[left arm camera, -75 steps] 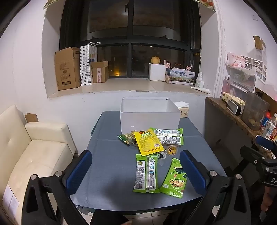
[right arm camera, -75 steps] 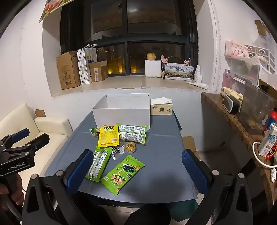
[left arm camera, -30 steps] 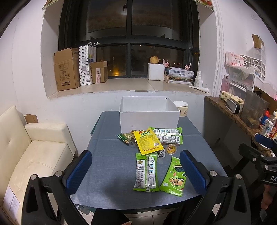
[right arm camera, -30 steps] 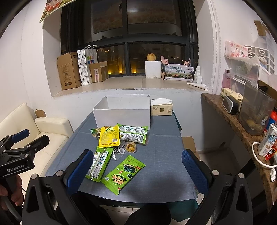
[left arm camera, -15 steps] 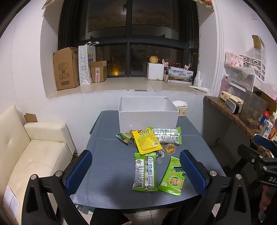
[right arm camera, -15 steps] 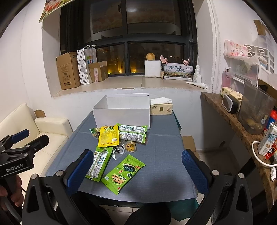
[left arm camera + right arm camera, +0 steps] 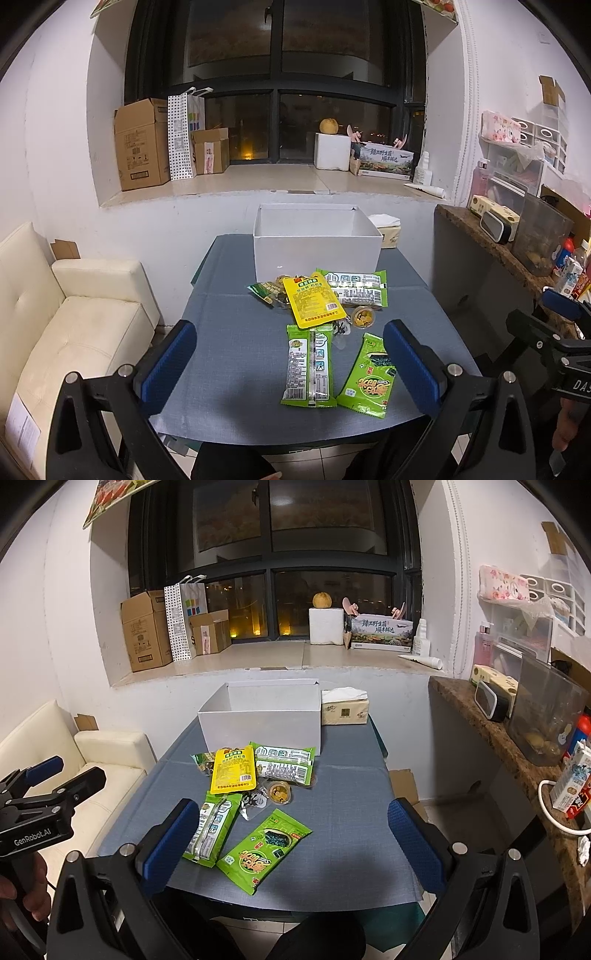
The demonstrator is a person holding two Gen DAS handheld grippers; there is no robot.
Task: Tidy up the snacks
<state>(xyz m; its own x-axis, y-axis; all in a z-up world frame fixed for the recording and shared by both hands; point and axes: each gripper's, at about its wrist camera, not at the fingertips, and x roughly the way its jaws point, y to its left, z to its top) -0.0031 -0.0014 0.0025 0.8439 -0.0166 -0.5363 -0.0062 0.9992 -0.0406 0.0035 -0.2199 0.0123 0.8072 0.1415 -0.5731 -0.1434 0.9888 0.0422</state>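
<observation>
Partly buried under the yellow packet [image 7: 313, 300], a small green wrapper [image 7: 264, 291] stays unreadable. Snacks lie on the grey table [image 7: 229, 332] before the white box [image 7: 317, 251]. Left gripper [image 7: 289, 363] and right gripper [image 7: 291, 843] gape wide, holding nothing, near a cream sofa [image 7: 62, 332].

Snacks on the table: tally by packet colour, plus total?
Green packets: 4: seaweed packet, long packet, wide packet, small packet half under the yellow one.
Yellow pouch: 1
Round yellow cup: 1
Small clear wrapper: 1
Total: 7, none visibly in the white box.
</observation>
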